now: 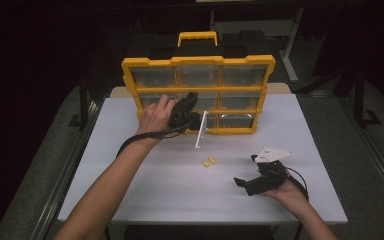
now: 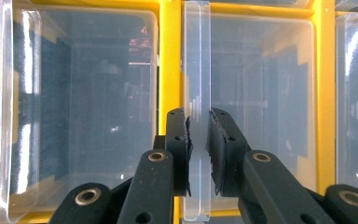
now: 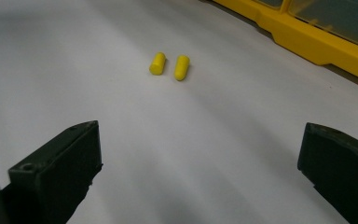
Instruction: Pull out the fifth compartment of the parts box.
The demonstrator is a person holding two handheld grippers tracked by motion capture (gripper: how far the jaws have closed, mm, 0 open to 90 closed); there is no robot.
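A yellow organiser (image 1: 130,80) with clear drawers stands upright at the back of the white table (image 1: 130,190). My left gripper (image 1: 196,120) is at its lower middle row. It is shut on the upright pull tab (image 2: 196,70) of a clear drawer (image 1: 200,131), and its pads (image 2: 179,135) press the tab from both sides. Two small yellow cylinders (image 1: 208,161) lie side by side in front of the organiser. My right gripper (image 1: 245,170) rests near the table's front right. It stands open with nothing between its jaws, pointing at the yellow cylinders (image 3: 169,65).
The organiser's yellow base edge (image 3: 307,42) runs along the upper right of the right gripper view. Its yellow handle (image 1: 197,37) sticks up at the top. Dark floor and metal frames surround the table.
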